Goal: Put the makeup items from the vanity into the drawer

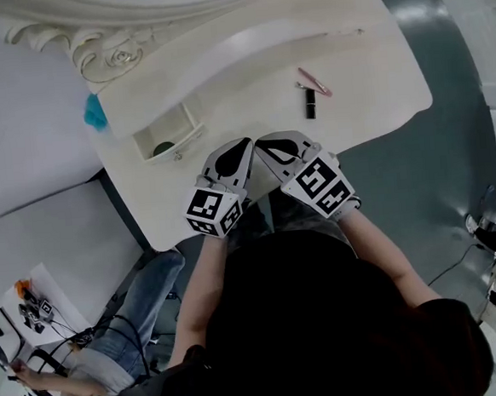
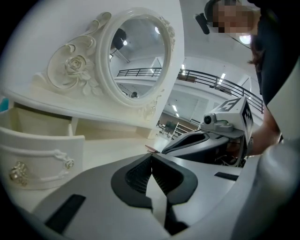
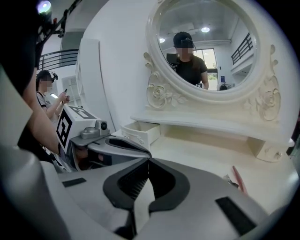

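**Both grippers clenched and empty at the vanity's front edge**

At the far left of the head view a blue thing (image 1: 95,113) lies at the edge of the white vanity (image 1: 246,69), below the carved frame of the mirror (image 1: 117,49). Just right of it the drawer (image 1: 178,149) stands pulled out, with a dark round item (image 1: 164,147) inside; what it is cannot be made out. In the left gripper view the drawer's front, with its small knob, fills the lower left.

The left gripper (image 1: 245,143) is near the vanity's front edge, just right of the drawer and apart from it. Its own view shows the jaws pressed together at the tips with nothing between them. Its marker cube (image 1: 212,209) sits over the vanity's edge.

The right gripper (image 1: 259,144) is right beside it, the two tips almost meeting. Its jaws are likewise clenched and empty, their ribbed pads meeting at the front. Each gripper shows in the other's view, close alongside.

Further right, well apart from both grippers, the makeup lies on the bare top: a black tube (image 1: 311,104) lying along the surface, and just beyond it a slanted pink stick (image 1: 314,82) with a small metal clip (image 1: 301,85) at its near side. The right gripper view shows the pink stick at its right, ahead of the jaws.

A second person (image 1: 130,330) in jeans is at the lower left of the head view.
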`<move>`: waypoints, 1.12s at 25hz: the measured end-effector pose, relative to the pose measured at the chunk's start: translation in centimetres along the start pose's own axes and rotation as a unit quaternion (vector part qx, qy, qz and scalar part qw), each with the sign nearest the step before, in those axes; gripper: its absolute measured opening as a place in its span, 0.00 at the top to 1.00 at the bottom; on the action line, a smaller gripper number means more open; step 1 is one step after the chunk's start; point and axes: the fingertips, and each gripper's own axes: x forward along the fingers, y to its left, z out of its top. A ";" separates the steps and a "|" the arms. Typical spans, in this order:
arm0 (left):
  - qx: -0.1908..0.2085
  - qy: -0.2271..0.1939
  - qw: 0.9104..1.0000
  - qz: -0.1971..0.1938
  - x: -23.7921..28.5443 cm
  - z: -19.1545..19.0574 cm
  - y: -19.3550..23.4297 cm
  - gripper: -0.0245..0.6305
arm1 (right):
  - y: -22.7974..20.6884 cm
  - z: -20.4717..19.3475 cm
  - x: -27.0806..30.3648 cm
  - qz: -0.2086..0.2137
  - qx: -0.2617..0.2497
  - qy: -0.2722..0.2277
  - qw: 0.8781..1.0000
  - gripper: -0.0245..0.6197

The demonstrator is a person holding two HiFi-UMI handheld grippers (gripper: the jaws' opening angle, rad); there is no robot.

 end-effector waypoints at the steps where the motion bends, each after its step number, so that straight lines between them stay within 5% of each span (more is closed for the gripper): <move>1: 0.001 0.003 1.000 -0.005 0.4 -0.1 -0.3 0.95 | -0.3 -0.2 -0.4 -0.004 0.003 -0.001 1.000 0.93; 21: 0.019 0.048 0.997 -0.057 8.3 -1.2 -5.3 0.95 | -9.8 -7.3 -4.5 -0.152 0.067 0.040 0.985 0.92; 24: 0.015 0.052 0.997 -0.053 8.9 -1.4 -5.3 0.95 | -11.1 -8.0 -4.3 -0.165 0.079 0.047 0.982 0.76; 28: 0.010 0.051 0.998 -0.046 9.7 -1.4 -5.2 0.95 | -12.4 -8.8 -3.9 -0.170 0.105 0.052 0.978 0.69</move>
